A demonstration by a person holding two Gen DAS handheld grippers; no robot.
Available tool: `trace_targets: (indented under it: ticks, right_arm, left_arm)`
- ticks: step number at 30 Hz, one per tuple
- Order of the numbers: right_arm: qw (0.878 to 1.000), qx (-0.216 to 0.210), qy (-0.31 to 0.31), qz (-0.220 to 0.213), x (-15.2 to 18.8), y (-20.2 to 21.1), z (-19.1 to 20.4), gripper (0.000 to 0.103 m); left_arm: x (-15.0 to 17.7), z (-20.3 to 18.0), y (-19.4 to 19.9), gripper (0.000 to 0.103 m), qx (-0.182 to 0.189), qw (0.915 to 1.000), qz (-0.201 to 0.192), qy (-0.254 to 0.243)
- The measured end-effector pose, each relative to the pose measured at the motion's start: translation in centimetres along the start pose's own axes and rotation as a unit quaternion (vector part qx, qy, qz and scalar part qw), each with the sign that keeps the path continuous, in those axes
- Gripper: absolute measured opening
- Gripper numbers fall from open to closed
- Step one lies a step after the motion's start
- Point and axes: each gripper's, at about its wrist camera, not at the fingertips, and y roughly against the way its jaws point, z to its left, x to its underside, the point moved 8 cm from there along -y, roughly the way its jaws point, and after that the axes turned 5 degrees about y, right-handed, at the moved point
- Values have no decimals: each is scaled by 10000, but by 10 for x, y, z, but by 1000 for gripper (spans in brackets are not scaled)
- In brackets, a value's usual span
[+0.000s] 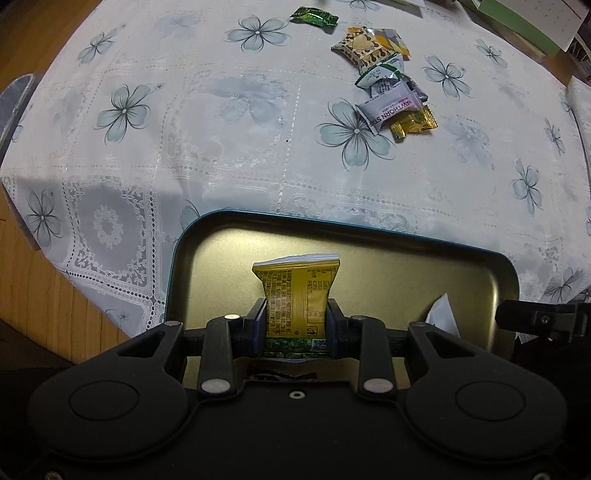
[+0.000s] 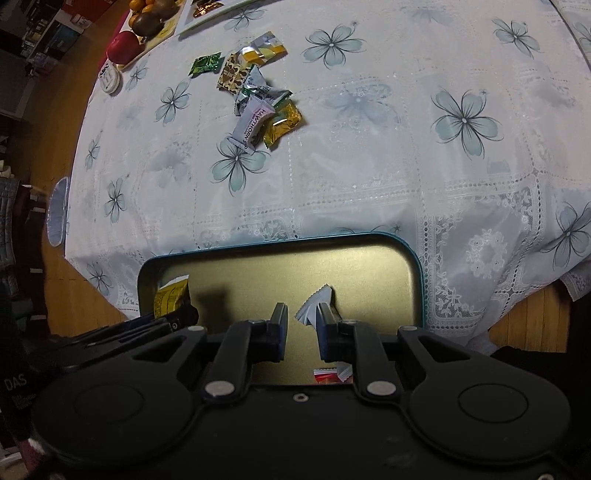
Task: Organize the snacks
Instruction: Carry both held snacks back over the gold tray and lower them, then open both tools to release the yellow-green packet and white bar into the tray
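Note:
My left gripper (image 1: pixel 296 320) is shut on a yellow snack packet (image 1: pixel 297 293) and holds it over the gold inside of a teal-rimmed tin tray (image 1: pixel 388 273). My right gripper (image 2: pixel 303 326) is open over the same tray (image 2: pixel 258 269); a white and red snack packet (image 2: pixel 314 301) lies in the tray between and under its fingers. The yellow packet (image 2: pixel 171 297) and left gripper show at the tray's left in the right wrist view. A pile of loose snacks (image 1: pixel 388 81) lies farther out on the tablecloth, with a green candy (image 1: pixel 314 16) apart from it; the pile also shows in the right wrist view (image 2: pixel 255 99).
A white floral tablecloth (image 1: pixel 221 129) covers the table; wooden floor (image 1: pixel 44 295) lies past its near edge. A fruit plate (image 2: pixel 147 26) and a small white round jar (image 2: pixel 110 79) sit at the far left corner. A green box (image 1: pixel 524 22) stands at the far right.

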Motion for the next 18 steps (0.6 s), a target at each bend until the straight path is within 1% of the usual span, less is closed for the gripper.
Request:
trace_targets:
  ticks: [2,5,6,7,8,9,10,12,18]
  right_arm:
    - [10000,-54,-44,37,0,-1,0,20]
    - [10000,-87,23,19,2,1,4,22]
    - [9999,-103,46,18,2,1,5,27]
    - [9999,-131,53,31,2,1,6,35]
    - [9998,-177,40,49,2,2,7,41]
    - [9997,-224,7,57,2,2,7,50]
    - [9997,-254,-31,45,2,3,8,52]
    - [9997,-220,-44,-28,2,4,9,51]
    - [9991,244,245,-226,0,5,9,54]
  left_arm:
    - [0,0,0,40,87,10000,29,36]
    - [-2,-1,4,49,81,9999,-98,15]
    - [-3,-1,5,53,67,9999,-134,31]
    - [-4,0,6,55,53,9999,-151,37]
    - [-5,0,5,56,45,9999,-157,46]
    - [-5,0,5,56,41,9999,-146,57]
    - [-5,1,4,56,39,9999,-126,65]
    - [-4,1,1,56,23,9999,-91,65]
    - [-5,3,-1,56,-41,9999,-78,100]
